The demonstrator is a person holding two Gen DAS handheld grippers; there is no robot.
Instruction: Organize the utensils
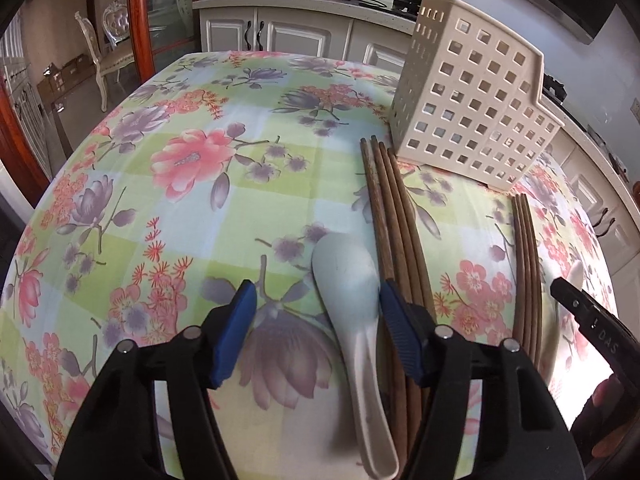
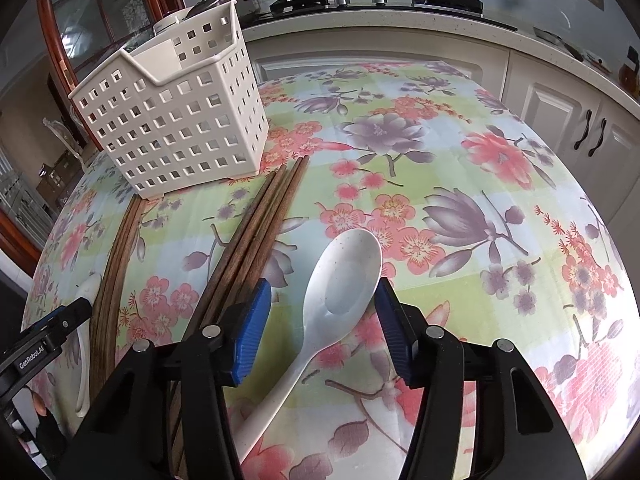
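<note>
Hovering low over the floral tablecloth (image 2: 460, 184), both grippers are held released. Between the fingers of the right gripper (image 2: 320, 316) a white spoon (image 2: 340, 280) is seen, bowl up and forward, handle running back underneath; nothing is clamped. The left gripper (image 1: 318, 320) is spread over a second pale spoon (image 1: 348, 280), lying bowl down beside its right finger.

Risk, judged: the glazed spoon may be squeezed out sideways if the pads close on the rounded bowl. The four brown chopsticks (image 2: 256, 224), just left of the right gripper, may be nudged or rolled.

Beyond, another chopstick bundle (image 2: 120, 256) is noted, then the perforated cream utensil basket (image 2: 180, 120), upright, seemingly empty.
</note>
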